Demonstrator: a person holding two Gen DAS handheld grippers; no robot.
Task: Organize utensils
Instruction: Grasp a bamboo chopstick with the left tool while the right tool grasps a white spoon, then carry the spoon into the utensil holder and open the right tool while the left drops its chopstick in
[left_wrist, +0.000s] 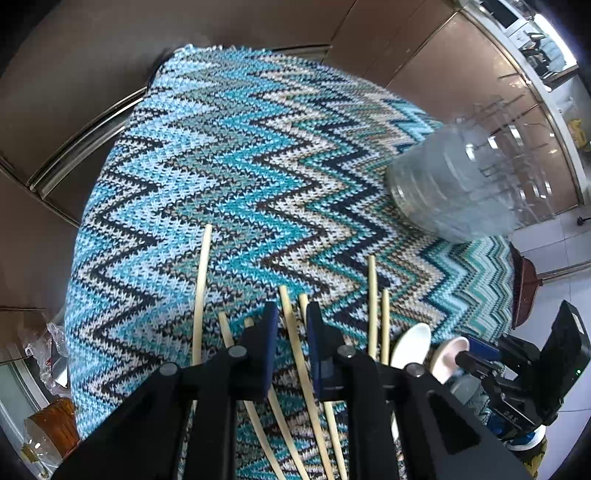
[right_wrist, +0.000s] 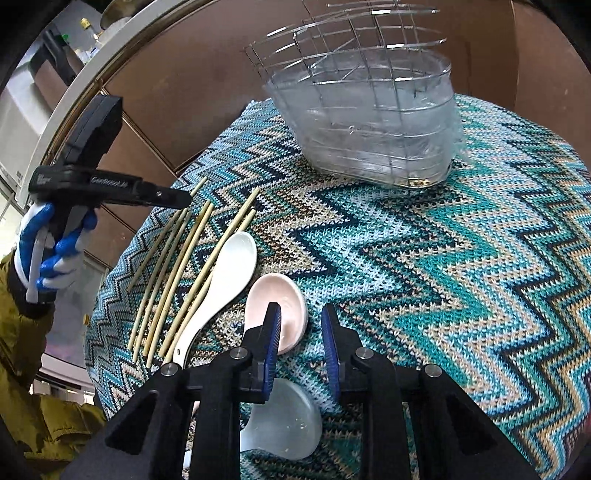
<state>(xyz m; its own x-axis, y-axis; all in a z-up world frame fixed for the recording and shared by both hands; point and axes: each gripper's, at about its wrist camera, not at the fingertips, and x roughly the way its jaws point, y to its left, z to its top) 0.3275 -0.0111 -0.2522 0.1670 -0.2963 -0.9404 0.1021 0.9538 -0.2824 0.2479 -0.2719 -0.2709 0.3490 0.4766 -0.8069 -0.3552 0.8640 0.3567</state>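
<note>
- The table is covered by a knitted cloth in a zigzag pattern of teal, light blue, cream and black.
- A row of pale bamboo chopsticks lies on the cloth's left part in the right wrist view, roughly parallel and close together, thin and slightly bowed by the lens.
- Just beside the chopsticks lies a white spoon, glossy ceramic with a deep oval bowl, its handle running along the nearest stick.
- A pink spoon sits right of the white one, bowl up, pale and shiny.
- A pale blue-grey spoon lies nearest the camera, partly hidden under the right gripper's body.
- A clear plastic tub with a wire rack inside it stands at the far side of the cloth, well apart from the utensils.
- The right gripper hangs over the pink spoon with its blue-padded jaws spread; the left pad overlaps the spoon's bowl, the other is over bare cloth, and nothing is pinched.
- The left gripper hovers above the chopsticks, jaws apart, with sticks passing beneath the gap; whether it touches any I cannot tell.
- A blue-and-white gloved hand holds the left gripper's handle.
</note>
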